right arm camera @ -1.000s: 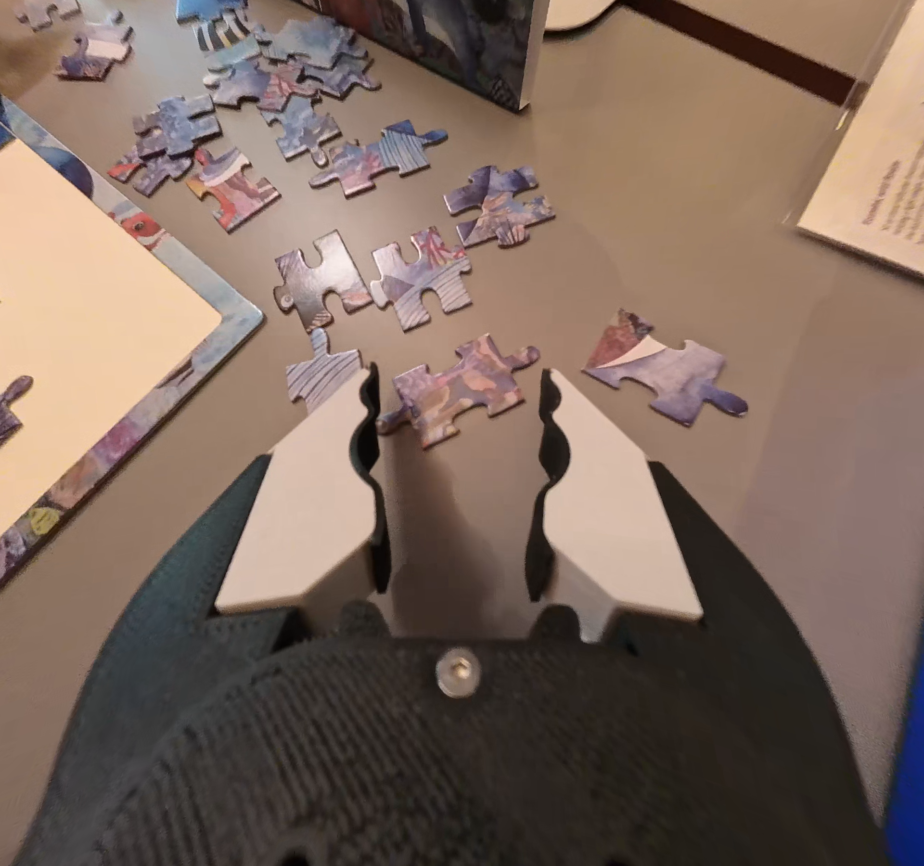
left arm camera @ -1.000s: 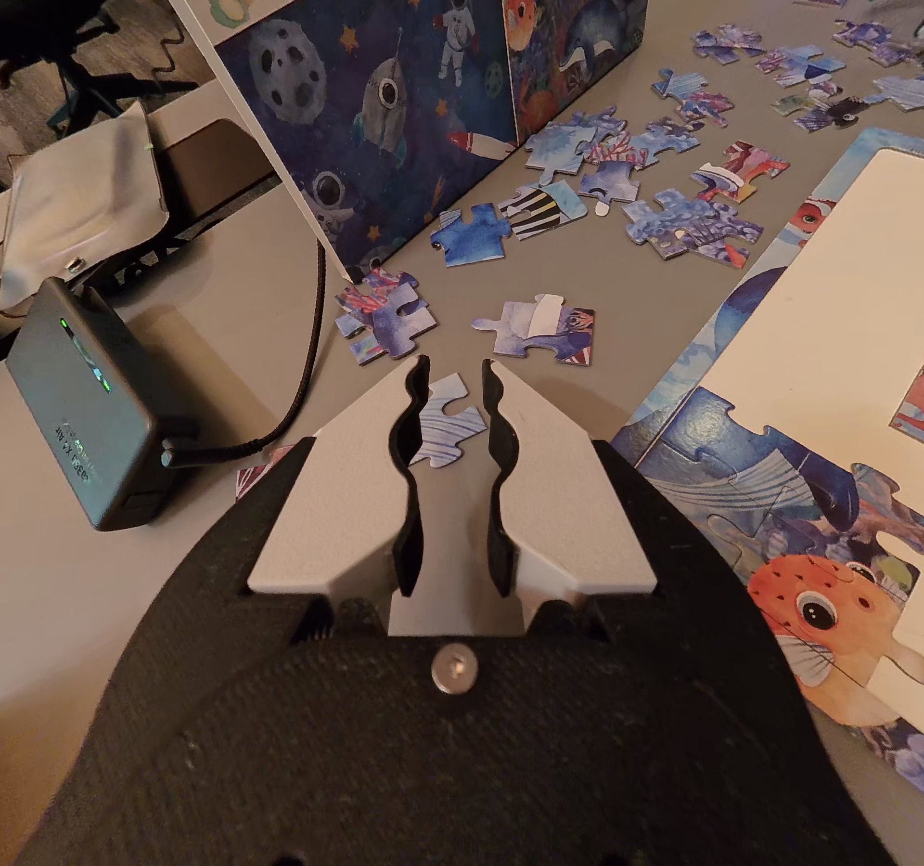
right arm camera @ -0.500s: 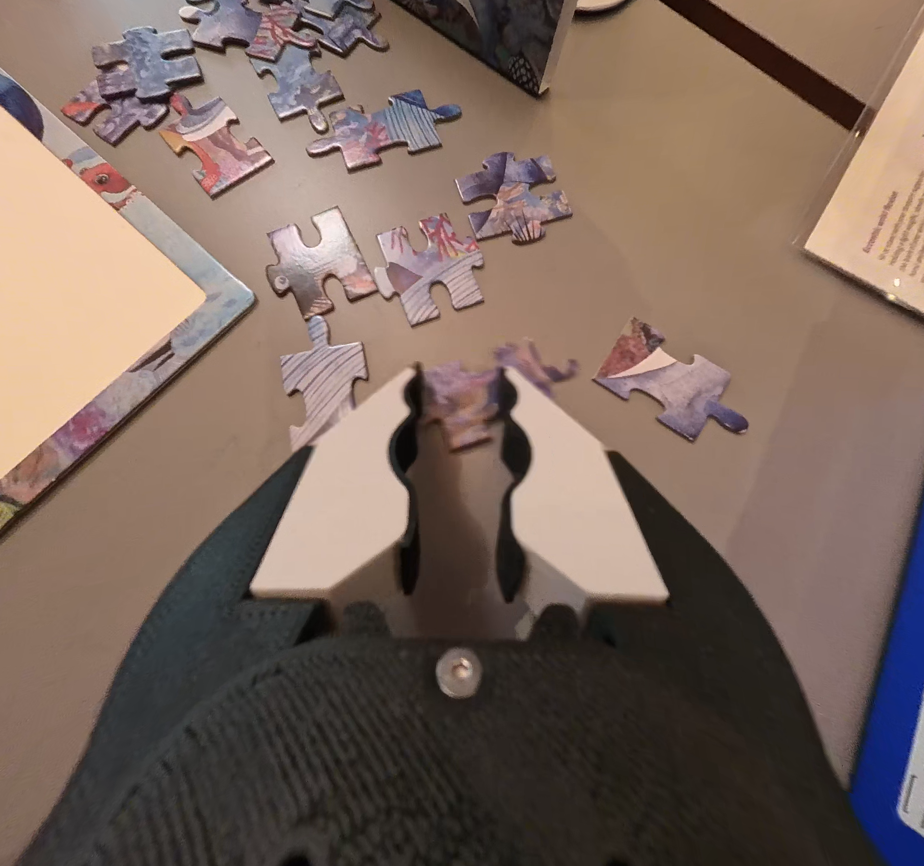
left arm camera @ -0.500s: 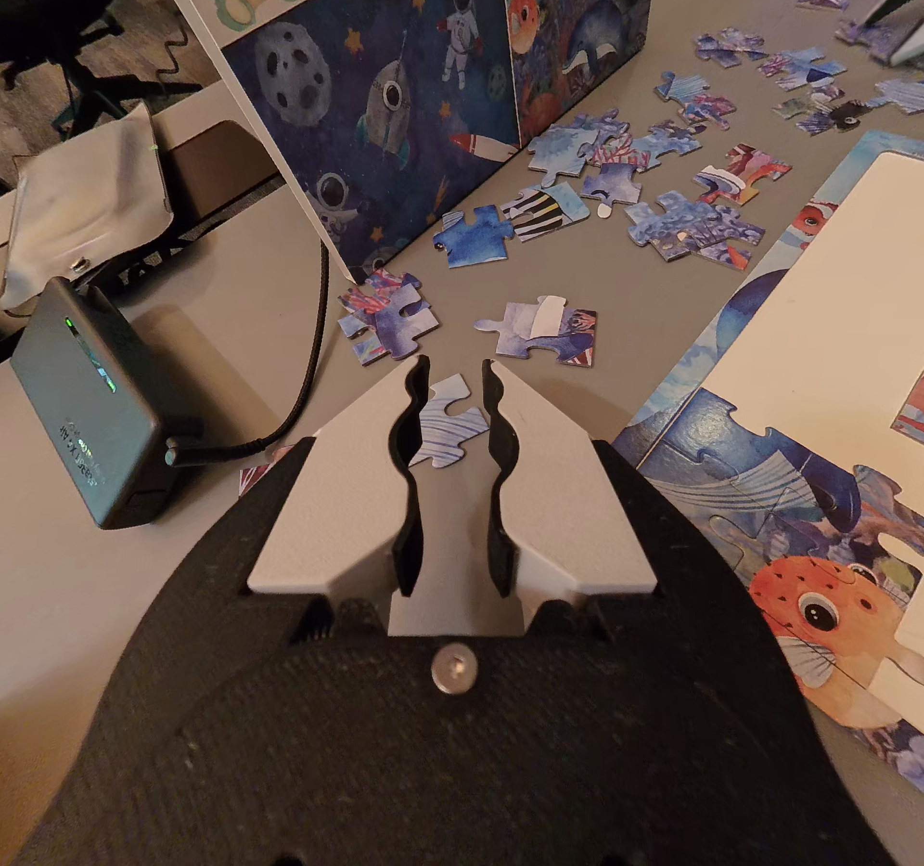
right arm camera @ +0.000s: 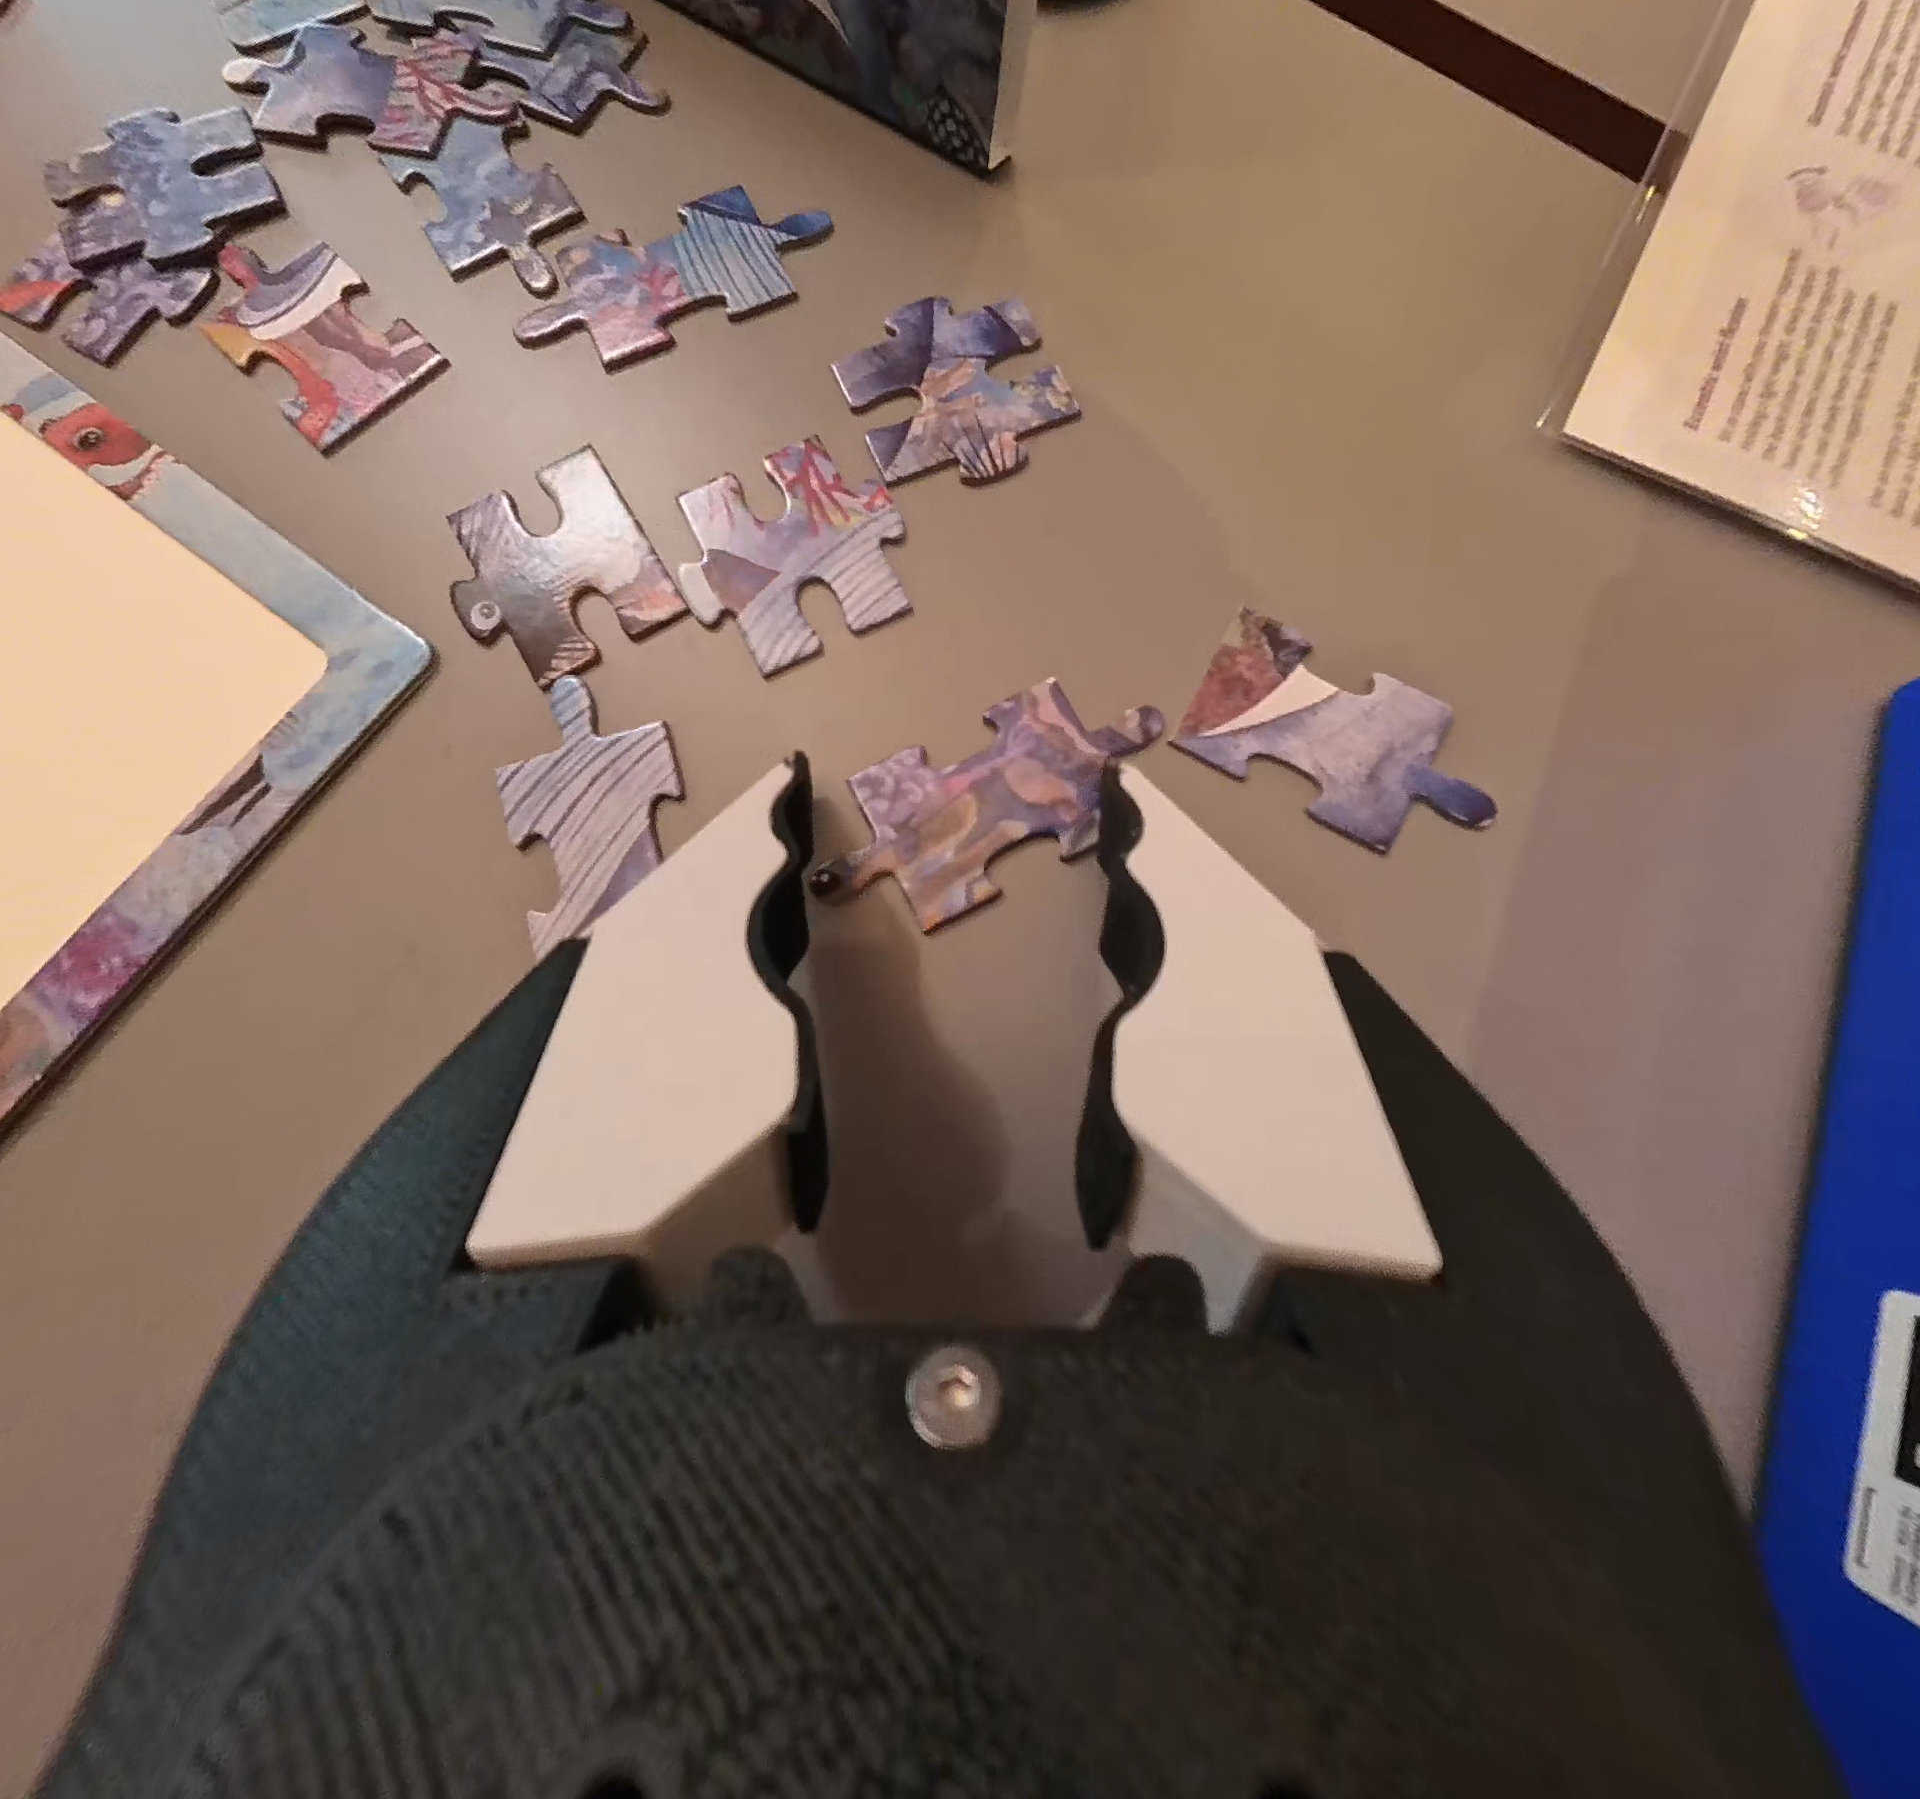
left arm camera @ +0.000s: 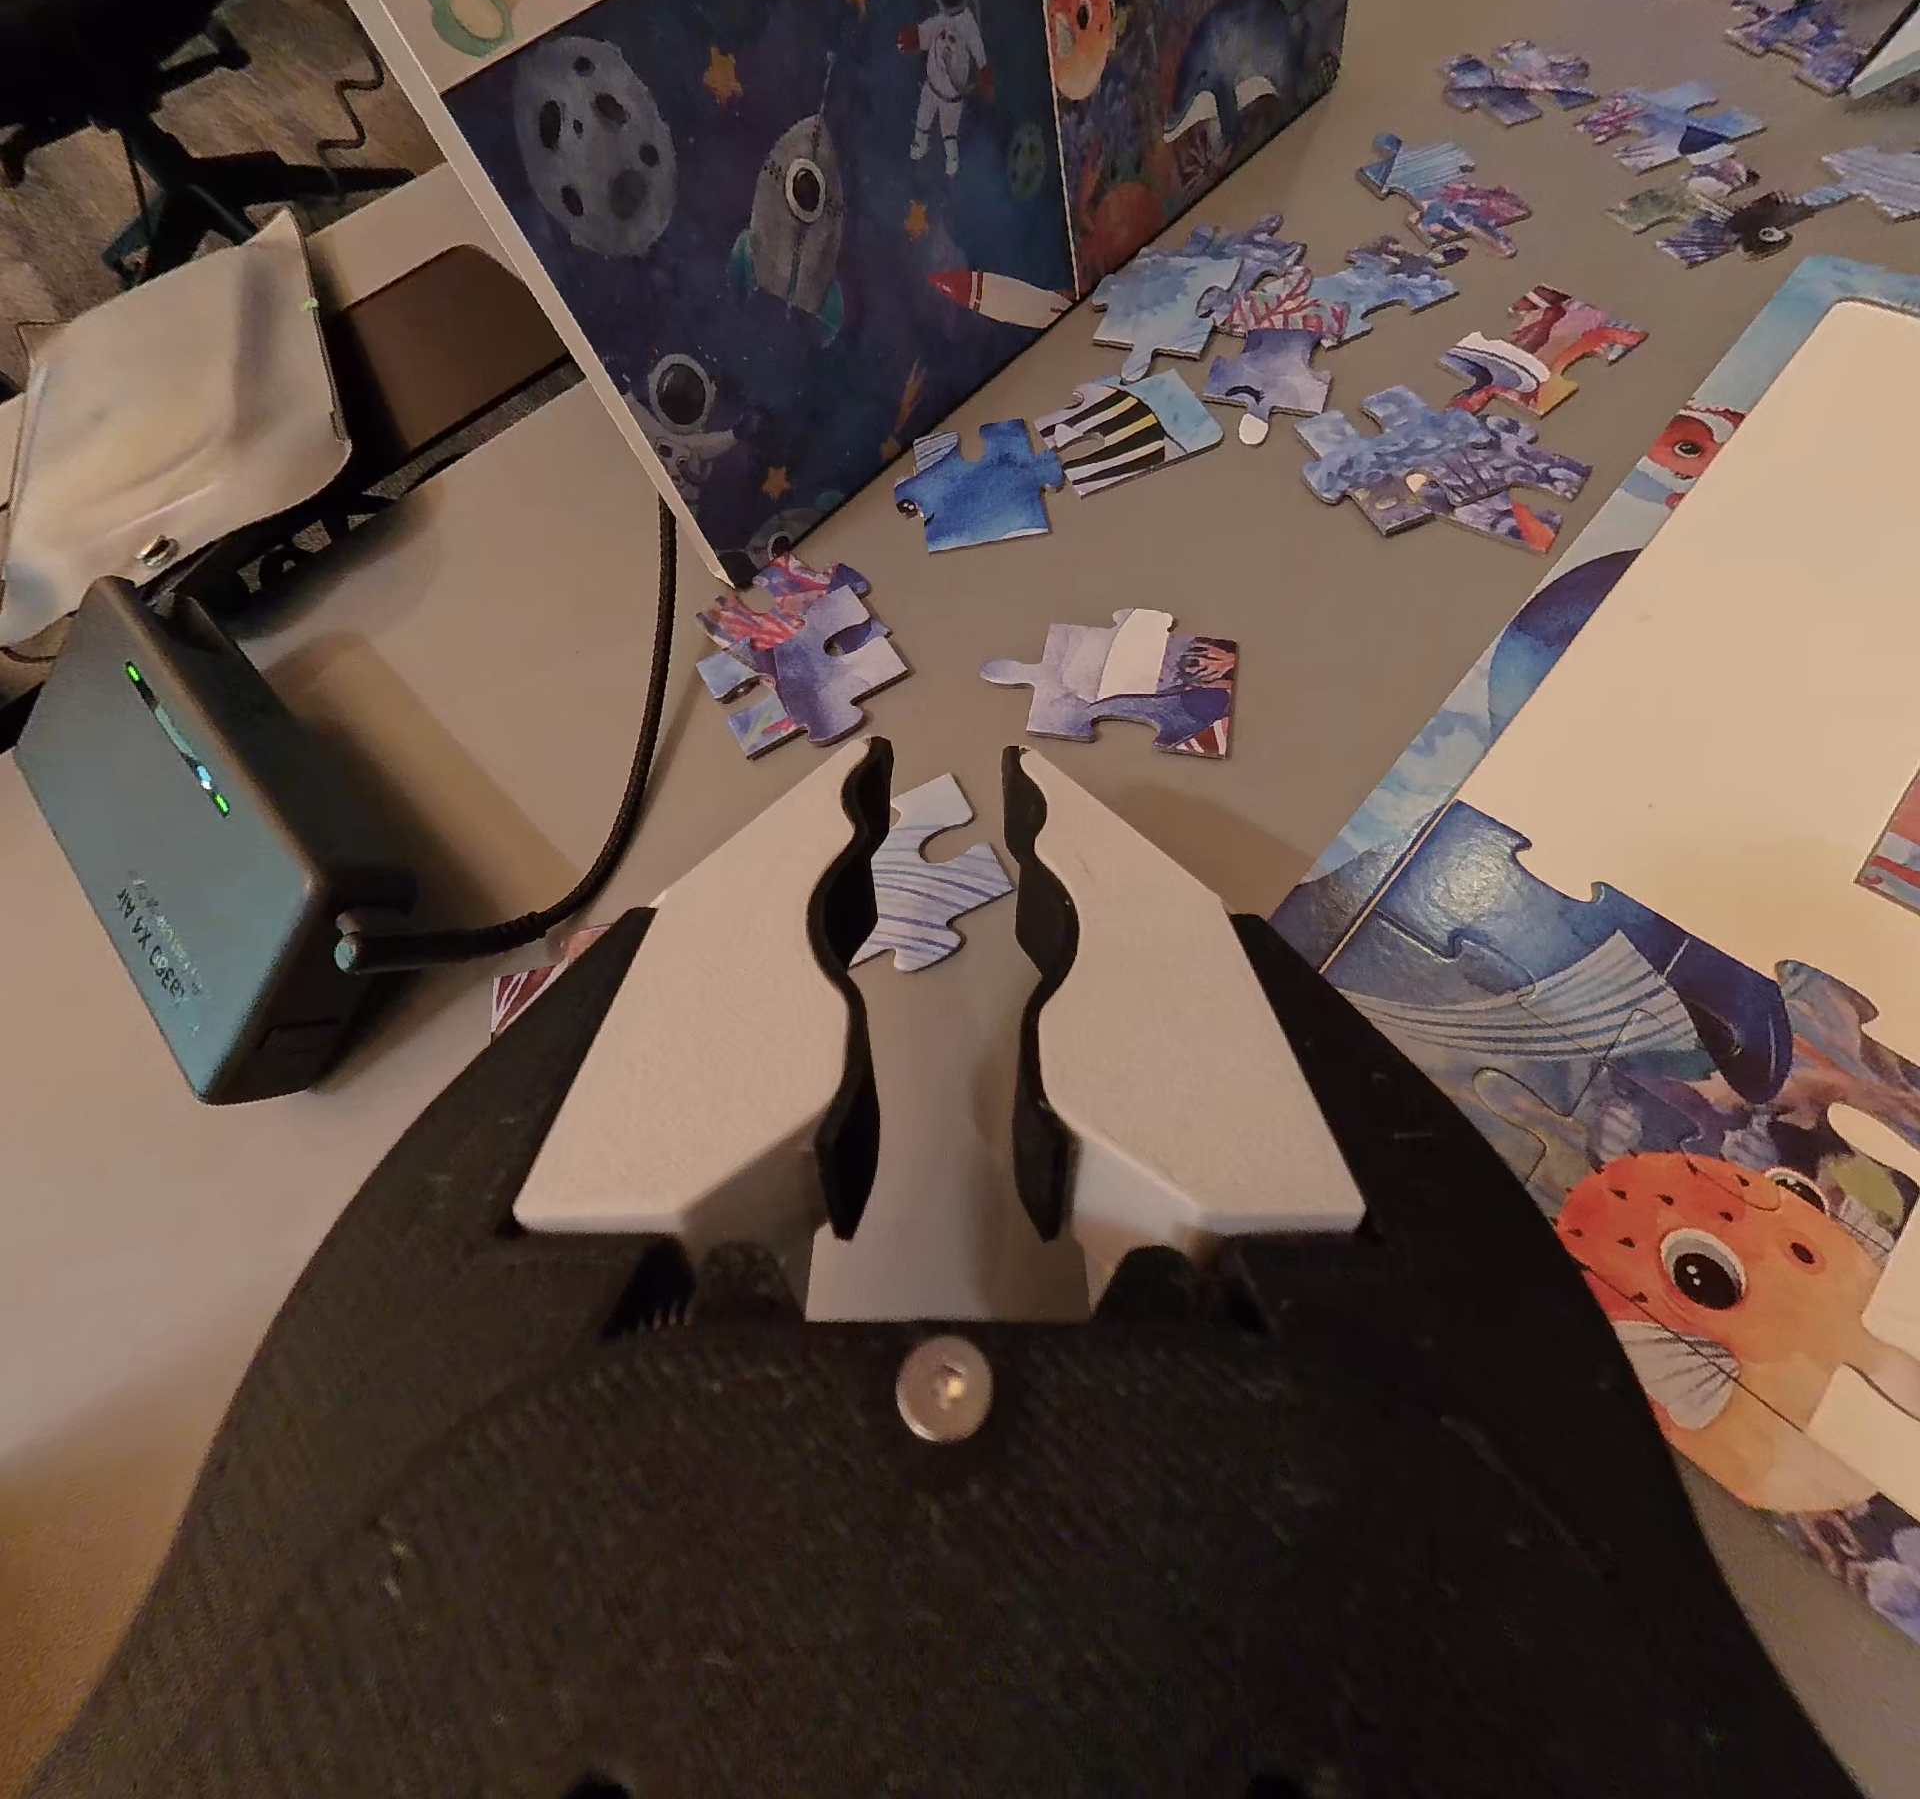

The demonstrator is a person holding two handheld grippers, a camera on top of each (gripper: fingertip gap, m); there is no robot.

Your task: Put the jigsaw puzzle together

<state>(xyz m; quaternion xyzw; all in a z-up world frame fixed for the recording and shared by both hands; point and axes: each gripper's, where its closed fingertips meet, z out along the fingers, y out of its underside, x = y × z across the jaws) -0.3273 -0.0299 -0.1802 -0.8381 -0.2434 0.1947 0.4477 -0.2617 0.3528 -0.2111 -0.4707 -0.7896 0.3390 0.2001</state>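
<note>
My left gripper [left arm camera: 948, 762] hovers low over the grey table with its jaws a narrow gap apart. A light blue striped piece [left arm camera: 930, 876] lies flat under that gap, partly hidden by the left finger. My right gripper [right arm camera: 958, 783] is open, and a purple and pink piece [right arm camera: 977, 814] lies on the table between its fingertips. The puzzle board [left arm camera: 1455, 783] is to the right in the left wrist view, with a whale and an orange fish assembled at its near corner. Its corner [right arm camera: 364, 648] is on the left in the right wrist view. Several loose pieces [right arm camera: 790, 554] lie around.
The picture box [left arm camera: 779, 191] stands at the back and also shows in the right wrist view [right arm camera: 883, 4]. A dark power bank [left arm camera: 177, 876] with a cable lies at the left. A blue object [right arm camera: 1849, 1126] and a printed sheet in a clear stand [right arm camera: 1766, 243] are at the right. Across from one pair of fingers to the other is roughly 40 cm.
My right gripper narrowed around the purple and pink piece, then widened again. The piece has turned and shifted a little to the right. My left gripper has barely moved.
</note>
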